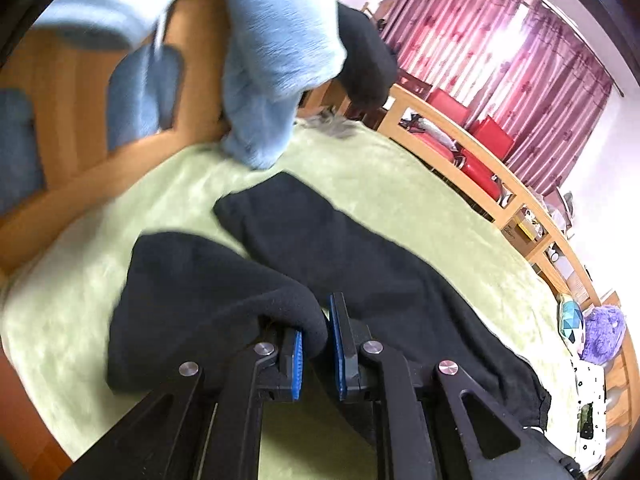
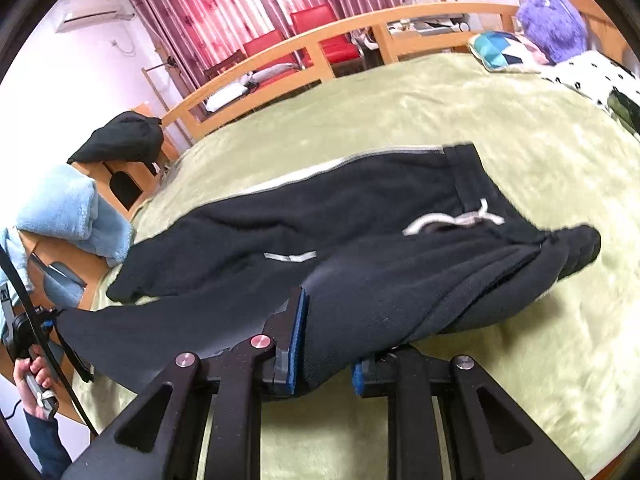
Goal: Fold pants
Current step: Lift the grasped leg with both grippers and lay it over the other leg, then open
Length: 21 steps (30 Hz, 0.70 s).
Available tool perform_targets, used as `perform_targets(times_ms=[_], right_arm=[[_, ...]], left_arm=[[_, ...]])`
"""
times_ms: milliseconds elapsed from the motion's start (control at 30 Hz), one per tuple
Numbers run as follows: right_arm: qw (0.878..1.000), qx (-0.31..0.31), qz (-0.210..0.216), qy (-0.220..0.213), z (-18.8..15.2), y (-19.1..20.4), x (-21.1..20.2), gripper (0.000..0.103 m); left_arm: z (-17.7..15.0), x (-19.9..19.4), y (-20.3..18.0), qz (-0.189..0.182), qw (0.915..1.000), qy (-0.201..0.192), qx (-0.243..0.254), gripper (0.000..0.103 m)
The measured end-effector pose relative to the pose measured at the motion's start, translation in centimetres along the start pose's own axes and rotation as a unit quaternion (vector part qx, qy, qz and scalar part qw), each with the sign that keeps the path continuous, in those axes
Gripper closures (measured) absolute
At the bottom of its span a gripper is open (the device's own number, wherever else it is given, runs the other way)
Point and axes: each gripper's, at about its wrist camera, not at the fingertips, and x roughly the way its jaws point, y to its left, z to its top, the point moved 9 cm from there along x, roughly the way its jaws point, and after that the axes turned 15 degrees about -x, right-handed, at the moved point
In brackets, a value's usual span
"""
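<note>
The black pants [image 2: 360, 216] lie spread across the green blanket [image 2: 440, 96] on the bed, waistband and white drawstring [image 2: 452, 220] to the right, legs running left toward the bed's edge. One leg is lifted off the blanket along its near edge. The left gripper [image 1: 318, 344] has its jaws clenched on a thick roll of cuff fabric; the right gripper [image 2: 328, 344] grasps the same leg higher up, with the cloth bunched between its blue pads [image 2: 298, 332].

The likely trouble is the fold landing crooked: the far leg [image 1: 320, 232] lies slanted and wrinkled, so carrying the held leg over could leave the seams misaligned. The fleece is bulky, and a shallow pinch might slip free mid-swing. A light blue towel [image 2: 72, 216] hangs just beyond the bed's left edge, near enough for the trailing cuff to brush it.
</note>
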Motion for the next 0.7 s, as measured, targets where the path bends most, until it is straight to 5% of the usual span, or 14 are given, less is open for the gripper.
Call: perform_targets(times_ms=[267, 700], right_arm=[[0.999, -0.036, -0.022, -0.001, 6.1, -0.8, 3.2, 0.084], [0.999, -0.021, -0.033, -0.025, 14.3, -5.1, 15.9, 0.084]], left_arm=[[2.5, 5.1, -5.9, 0.007, 0.9993, -0.009, 0.035, 0.091], [5.9, 17.9, -13.6, -0.004, 0.9982, -0.029, 0.052, 0.091]])
